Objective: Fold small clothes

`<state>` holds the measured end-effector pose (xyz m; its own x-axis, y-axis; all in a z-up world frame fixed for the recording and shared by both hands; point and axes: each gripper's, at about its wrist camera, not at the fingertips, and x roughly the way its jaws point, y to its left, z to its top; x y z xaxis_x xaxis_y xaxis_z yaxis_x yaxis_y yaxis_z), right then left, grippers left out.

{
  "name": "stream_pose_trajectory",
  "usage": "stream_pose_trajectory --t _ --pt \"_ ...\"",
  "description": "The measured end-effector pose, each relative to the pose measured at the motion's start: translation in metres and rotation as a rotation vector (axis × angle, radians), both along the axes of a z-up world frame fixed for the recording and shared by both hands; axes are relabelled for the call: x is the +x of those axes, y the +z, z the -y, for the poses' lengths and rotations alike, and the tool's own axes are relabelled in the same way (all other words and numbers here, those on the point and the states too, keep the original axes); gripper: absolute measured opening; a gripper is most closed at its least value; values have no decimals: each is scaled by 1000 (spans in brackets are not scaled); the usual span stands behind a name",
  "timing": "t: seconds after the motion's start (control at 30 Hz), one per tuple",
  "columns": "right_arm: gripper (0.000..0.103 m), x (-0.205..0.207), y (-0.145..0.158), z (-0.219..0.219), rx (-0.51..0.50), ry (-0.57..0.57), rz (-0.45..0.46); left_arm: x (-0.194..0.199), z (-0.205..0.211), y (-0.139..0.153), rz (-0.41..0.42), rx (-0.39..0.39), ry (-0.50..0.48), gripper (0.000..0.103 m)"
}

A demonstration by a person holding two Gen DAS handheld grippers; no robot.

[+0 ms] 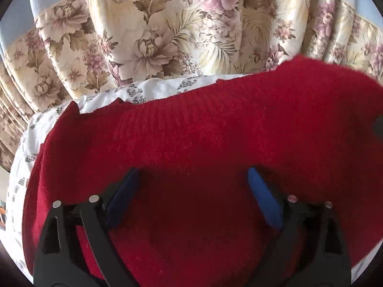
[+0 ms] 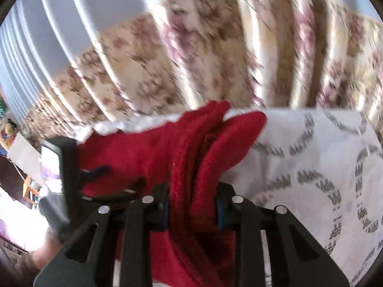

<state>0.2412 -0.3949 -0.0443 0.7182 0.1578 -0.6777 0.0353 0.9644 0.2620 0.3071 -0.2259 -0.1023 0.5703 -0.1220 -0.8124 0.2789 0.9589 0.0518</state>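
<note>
Fingers of the left hand-held gripper (image 1: pixel 194 179) stand spread wide, blue pads (image 1: pixel 263 196) apart, with nothing pinched; they hang just over the red knitted garment (image 1: pixel 196 131), which fills the near and middle part of the left wrist view. The right hand-held gripper (image 2: pixel 192 205) is pressed in on a bunched fold of the same red knit (image 2: pixel 186 162), its blue pads squeezing the cloth from both sides, so that the fold rises between the fingers and trails toward the far side. To the left of it in the right wrist view, the other gripper's dark body shows over the red fabric. The garment lies on a white sheet with a grey leaf print (image 2: pixel 311 157), which spreads out to the right and shows along the garment's far and left edges. Beyond the sheet hangs a floral curtain (image 1: pixel 167 35) in cream, brown and pink; the right wrist view is blurred there.
</note>
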Motion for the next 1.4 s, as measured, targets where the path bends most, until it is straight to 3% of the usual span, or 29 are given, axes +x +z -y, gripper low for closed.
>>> stream_pose_trajectory --t 0.1,0.27,0.4,0.5,0.63,0.7,0.77,0.83,0.9,0.97,1.17,1.23,1.33,1.37,1.4 --pt "27 5 29 -23 18 7 33 -4 -19 22 44 -11 8 81" --pt "27 24 60 -76 28 35 58 -8 -83 67 151 28 60 83" --pt "27 44 70 -135 14 74 60 -3 -152 88 168 17 136 84" --pt "27 61 64 -188 -22 99 31 -4 -204 96 177 -19 208 84" --pt "28 77 32 -256 -85 157 -34 -9 -271 99 190 -78 326 84" --pt "36 84 14 -279 -101 198 -72 -12 -289 94 171 -97 353 84" --pt "56 86 3 -293 -56 262 -99 -18 -299 88 154 -96 364 84" --pt "70 71 17 -283 -6 260 -43 -28 -302 84 147 -94 349 84" --pt "73 50 40 -257 -18 211 57 -37 -298 83 140 -108 330 83" --pt "77 38 53 -227 -42 136 97 -46 -286 84 130 -142 286 83" --pt "78 4 50 -142 -79 12 69 -84 -216 109 176 -217 99 84" --pt "78 -3 45 -121 -65 -11 54 -91 -190 113 199 -181 48 86" --pt "78 -13 35 -102 -52 -38 34 -85 -162 100 160 -125 6 86" --pt "78 -17 34 -98 -51 -38 29 -80 -156 92 140 -102 5 83" --pt "78 -20 32 -96 -52 -37 24 -75 -154 84 123 -75 15 68"
